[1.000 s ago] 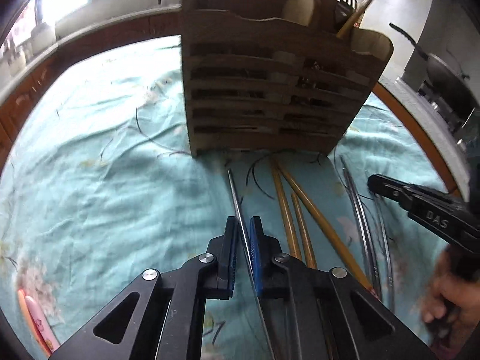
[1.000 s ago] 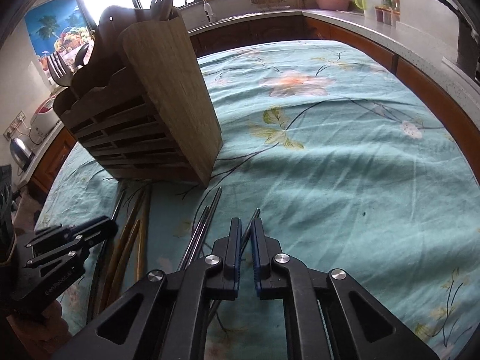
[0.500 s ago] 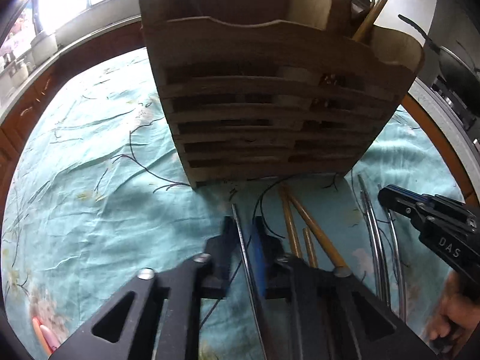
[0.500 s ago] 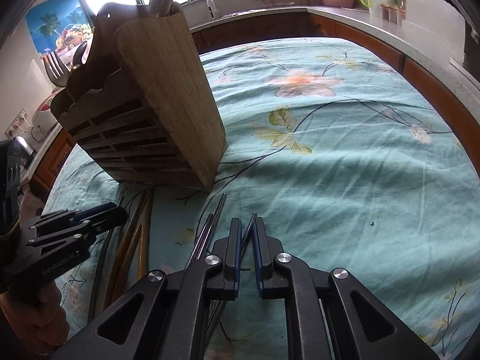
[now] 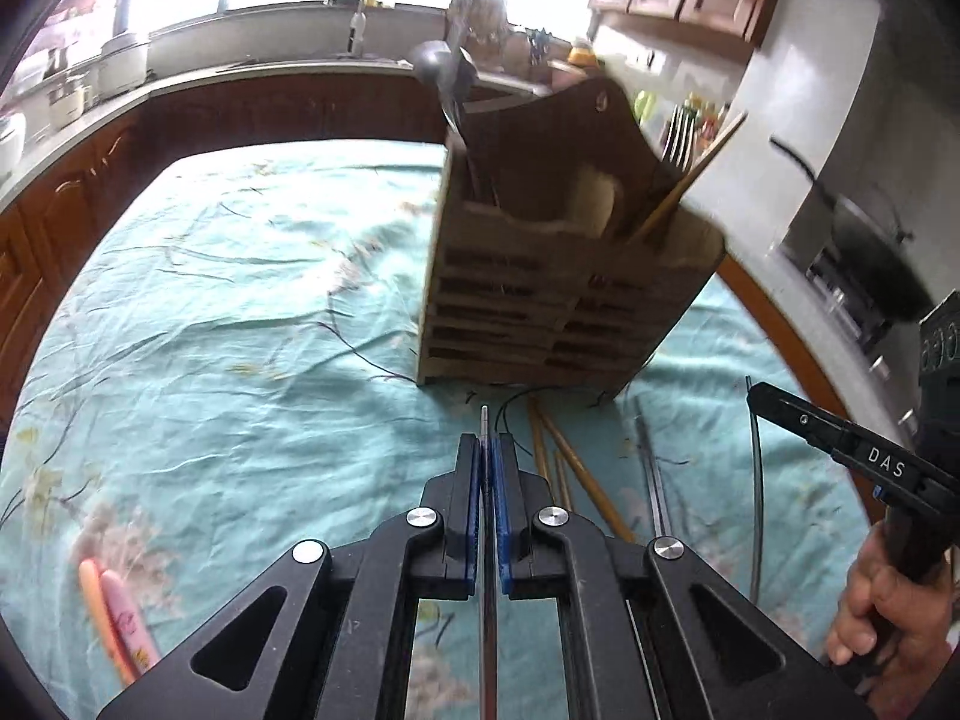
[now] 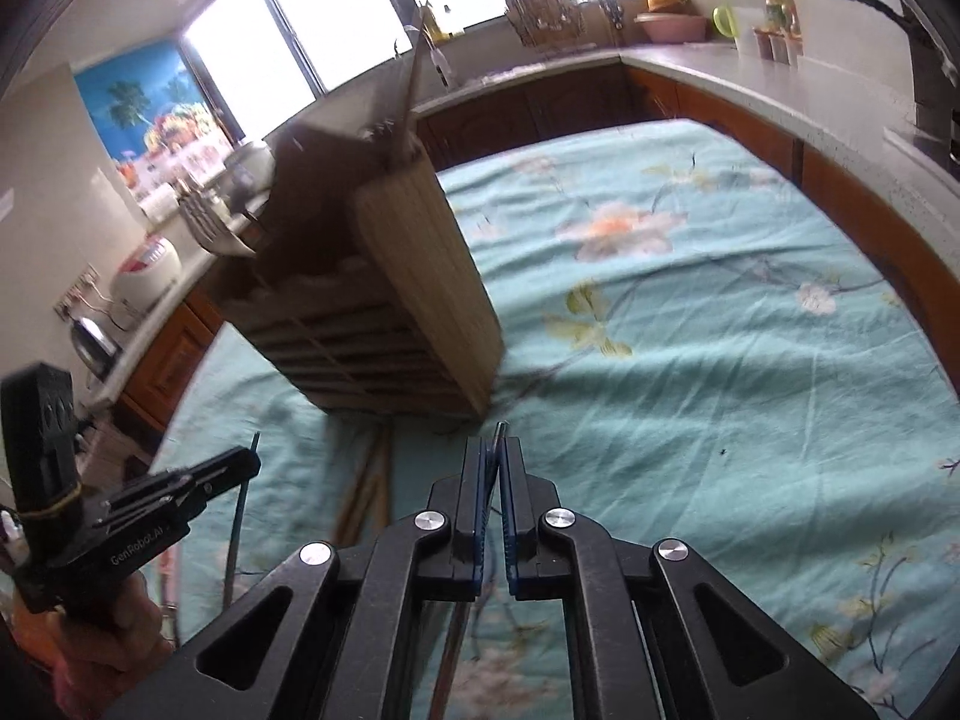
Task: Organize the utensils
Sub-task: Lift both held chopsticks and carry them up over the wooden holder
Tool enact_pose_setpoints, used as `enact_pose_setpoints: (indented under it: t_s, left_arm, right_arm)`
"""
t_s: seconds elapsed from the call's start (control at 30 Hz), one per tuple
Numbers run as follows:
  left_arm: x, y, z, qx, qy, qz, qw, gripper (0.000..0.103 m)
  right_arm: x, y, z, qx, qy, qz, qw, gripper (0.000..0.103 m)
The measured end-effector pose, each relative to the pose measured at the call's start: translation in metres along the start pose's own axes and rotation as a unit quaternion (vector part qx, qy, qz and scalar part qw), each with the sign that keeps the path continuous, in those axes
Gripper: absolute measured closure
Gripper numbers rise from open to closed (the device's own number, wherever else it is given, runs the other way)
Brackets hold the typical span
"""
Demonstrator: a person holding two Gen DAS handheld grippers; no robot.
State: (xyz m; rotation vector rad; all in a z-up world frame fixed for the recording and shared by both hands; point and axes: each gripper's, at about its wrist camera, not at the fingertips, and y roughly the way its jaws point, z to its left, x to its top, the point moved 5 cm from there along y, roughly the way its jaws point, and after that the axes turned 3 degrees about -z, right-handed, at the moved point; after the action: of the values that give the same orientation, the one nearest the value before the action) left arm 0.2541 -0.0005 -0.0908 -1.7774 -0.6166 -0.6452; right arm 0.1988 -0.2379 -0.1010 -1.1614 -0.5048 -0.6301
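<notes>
**Both claws clamped on metal chopsticks, lifted off the cloth**

My left claw [image 5: 486, 456] is pinched tight on a thin silver metal chopstick [image 5: 485, 420]; the blue pads squeeze it w/ no gap. The stick's long axis runs straight along my fingers, tip poking out just past them toward the base of the slatted brown wooden utensil holder [image 5: 540, 300], rest of it running back under the claw body. My right claw [image 6: 493, 456] is likewise closed on a second silver metal chopstick [image 6: 499, 429], only a short tip showing past the pads, aimed at the holder's near corner, tail trailing down-left beneath the claw. In the left cam that stick shows as a thin dark line hanging below the right claw's tip.

Outward: light wooden chopsticks [image 5: 576, 468] lie on the cloth btw the claws, long axes running roughly from me to the holder's foot; more thin metal sticks [image 5: 651, 468] lie just right of them. Holder stands upright, w/ forks [image 5: 678, 132], a wooden stick and a dark ladle-like handle sticking up out of its top.

Surface: teal floral tablecloth [image 6: 690, 330], wrinkled. Pink-orange object [image 5: 114, 618] near its left edge, blurred. Room: kitchen, brown cabinets w/ pale countertop [image 6: 750, 78] wrapping round, bright windows, dark pan [image 5: 870, 252] on stove at right.
</notes>
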Motion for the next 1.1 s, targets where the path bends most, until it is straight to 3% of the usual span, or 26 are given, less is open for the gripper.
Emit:
enact_pose_setpoints:
  t_s: [0.23,0.57,0.87,1.1]
  left_arm:
    - [0.004,-0.067,0.008,-0.013,-0.01,-0.044,0.9989,0.1]
    - [0.006,-0.128,0.012,-0.011,-0.015,-0.091,0.9957,0.1]
    - [0.013,-0.151,0.012,-0.012,-0.018,-0.131,0.9911,0.1]
    - [0.019,-0.157,0.016,-0.016,-0.023,-0.148,0.9885,0.1]
  right_arm:
    - [0.019,-0.042,0.023,0.018,-0.014,-0.044,0.999,0.1]
    - [0.031,-0.075,0.044,0.018,-0.033,-0.093,0.995,0.1]
    - [0.046,-0.1,0.051,0.017,-0.035,-0.149,0.988,0.1]
    - [0.054,-0.107,0.055,0.024,-0.037,-0.162,0.986,0.1]
